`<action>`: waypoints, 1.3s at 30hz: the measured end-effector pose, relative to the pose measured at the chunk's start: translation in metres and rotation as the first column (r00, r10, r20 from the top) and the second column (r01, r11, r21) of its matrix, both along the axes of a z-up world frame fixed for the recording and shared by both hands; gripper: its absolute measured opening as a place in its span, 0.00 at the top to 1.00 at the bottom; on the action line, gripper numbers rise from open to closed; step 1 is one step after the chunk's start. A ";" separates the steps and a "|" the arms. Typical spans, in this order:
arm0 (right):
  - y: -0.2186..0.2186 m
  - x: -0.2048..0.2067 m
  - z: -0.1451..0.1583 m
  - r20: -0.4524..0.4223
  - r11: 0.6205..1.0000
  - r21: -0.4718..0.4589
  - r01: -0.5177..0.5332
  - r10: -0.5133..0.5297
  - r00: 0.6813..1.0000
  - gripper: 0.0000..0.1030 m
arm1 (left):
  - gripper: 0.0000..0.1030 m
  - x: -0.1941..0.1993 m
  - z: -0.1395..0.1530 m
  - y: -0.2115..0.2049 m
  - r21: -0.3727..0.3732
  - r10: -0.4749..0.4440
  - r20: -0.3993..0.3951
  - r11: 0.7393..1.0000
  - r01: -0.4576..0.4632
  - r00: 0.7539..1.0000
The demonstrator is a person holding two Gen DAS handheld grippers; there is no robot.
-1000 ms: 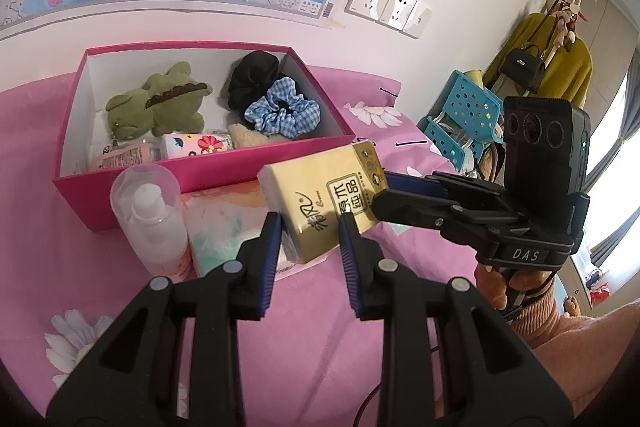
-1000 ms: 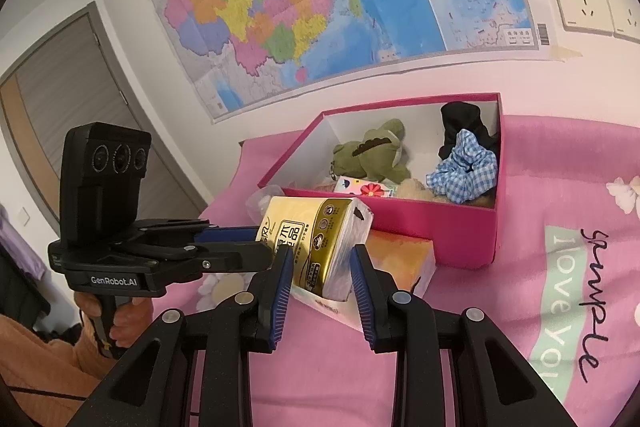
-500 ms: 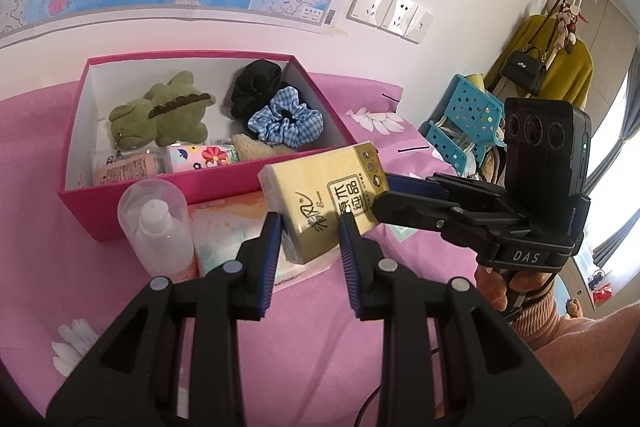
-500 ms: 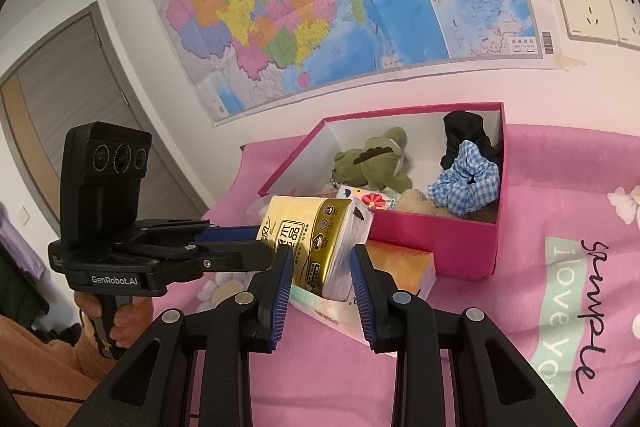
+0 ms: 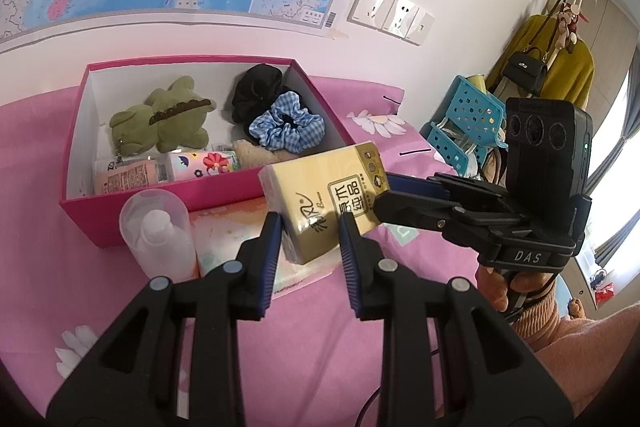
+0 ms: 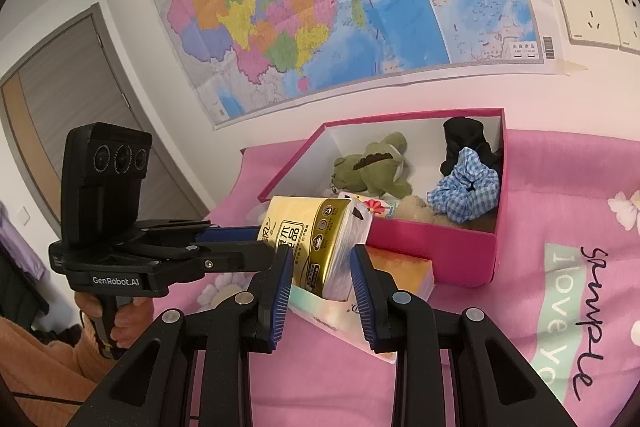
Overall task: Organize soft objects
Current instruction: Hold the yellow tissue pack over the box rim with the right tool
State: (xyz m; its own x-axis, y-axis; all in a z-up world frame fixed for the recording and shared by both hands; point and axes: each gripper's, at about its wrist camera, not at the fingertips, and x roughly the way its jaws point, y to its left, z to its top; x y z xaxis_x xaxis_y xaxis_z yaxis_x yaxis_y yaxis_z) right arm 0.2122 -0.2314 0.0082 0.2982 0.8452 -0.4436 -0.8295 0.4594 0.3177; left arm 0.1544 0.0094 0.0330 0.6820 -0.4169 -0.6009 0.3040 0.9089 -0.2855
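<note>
Your left gripper and right gripper both stay clamped on the yellow tissue pack, unmoved. It hangs just short of the pink box ahead, so it isn't stowed beside the scrunchie.

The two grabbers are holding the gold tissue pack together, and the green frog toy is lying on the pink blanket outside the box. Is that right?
Not quite. The green frog toy is inside the pink box, not out on the blanket; the left wrist view shows it beside the scrunchies. The rest holds: the left gripper and right gripper both hold the gold tissue pack.
</note>
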 end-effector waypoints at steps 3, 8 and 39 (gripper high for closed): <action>0.000 0.001 0.000 0.001 1.000 0.001 -0.003 0.003 1.000 0.70 | 0.70 0.001 0.000 0.000 0.002 0.001 0.001 1.000 -0.001 1.000; 0.002 0.003 0.001 0.003 1.000 0.001 -0.005 0.005 1.000 0.70 | 0.70 0.003 0.001 0.000 0.004 0.003 0.002 1.000 -0.003 1.000; 0.006 0.009 0.006 0.016 1.000 0.006 -0.007 0.007 1.000 0.70 | 0.70 0.010 0.004 0.002 0.014 0.010 0.019 1.000 -0.010 1.000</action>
